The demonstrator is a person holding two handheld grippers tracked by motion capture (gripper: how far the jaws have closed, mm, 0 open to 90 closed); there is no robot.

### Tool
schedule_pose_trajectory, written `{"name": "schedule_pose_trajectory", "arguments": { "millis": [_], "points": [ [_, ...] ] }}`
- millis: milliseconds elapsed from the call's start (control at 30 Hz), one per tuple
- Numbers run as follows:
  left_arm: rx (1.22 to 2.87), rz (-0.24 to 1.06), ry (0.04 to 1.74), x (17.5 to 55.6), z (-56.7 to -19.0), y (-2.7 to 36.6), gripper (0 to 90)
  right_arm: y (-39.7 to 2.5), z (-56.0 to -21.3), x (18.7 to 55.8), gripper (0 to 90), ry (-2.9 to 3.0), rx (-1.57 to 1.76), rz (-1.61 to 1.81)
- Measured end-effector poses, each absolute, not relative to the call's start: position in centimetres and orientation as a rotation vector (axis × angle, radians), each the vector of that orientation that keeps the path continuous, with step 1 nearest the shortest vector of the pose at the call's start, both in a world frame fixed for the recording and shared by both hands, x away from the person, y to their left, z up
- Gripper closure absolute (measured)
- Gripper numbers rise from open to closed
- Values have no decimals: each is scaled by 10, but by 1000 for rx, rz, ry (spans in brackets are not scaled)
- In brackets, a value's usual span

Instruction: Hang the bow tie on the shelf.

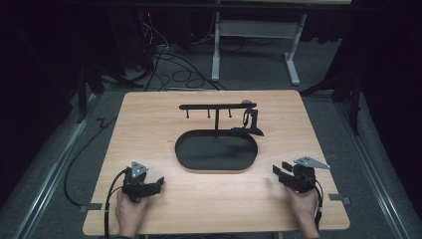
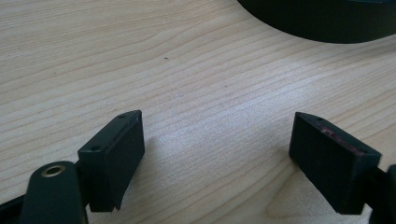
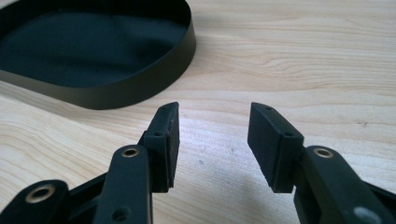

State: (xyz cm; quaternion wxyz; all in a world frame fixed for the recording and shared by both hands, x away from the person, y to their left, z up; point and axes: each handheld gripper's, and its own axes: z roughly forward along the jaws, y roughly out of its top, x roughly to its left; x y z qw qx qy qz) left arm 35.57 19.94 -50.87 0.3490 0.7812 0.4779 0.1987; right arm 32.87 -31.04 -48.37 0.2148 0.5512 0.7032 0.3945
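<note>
Left tongs [image 1: 158, 182] rest low at the table's [image 1: 149, 114] near-left edge, jaws spread wide, gripping nothing. Black oval tray [image 1: 189, 158] sits mid-table, a hook stand [image 1: 217, 106] rising from its far rim. Right tongs [image 1: 278, 171] at near-right, jaws parted, empty, pointing toward the tray.

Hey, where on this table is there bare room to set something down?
Bare wood lies left of the black tray up to the table edge, to its right, and along the near edge between the left gripper and right gripper. It is crowded behind the tray, around the hook stand and the small black object.
</note>
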Motion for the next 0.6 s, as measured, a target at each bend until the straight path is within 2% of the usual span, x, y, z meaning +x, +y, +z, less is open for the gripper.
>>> {"name": "schedule_pose_trajectory", "arguments": {
  "millis": [600],
  "points": [
    [2025,514,1239,356,-509,199,186,-305,-496,337,550,1972,1524,988]
  ]
}}
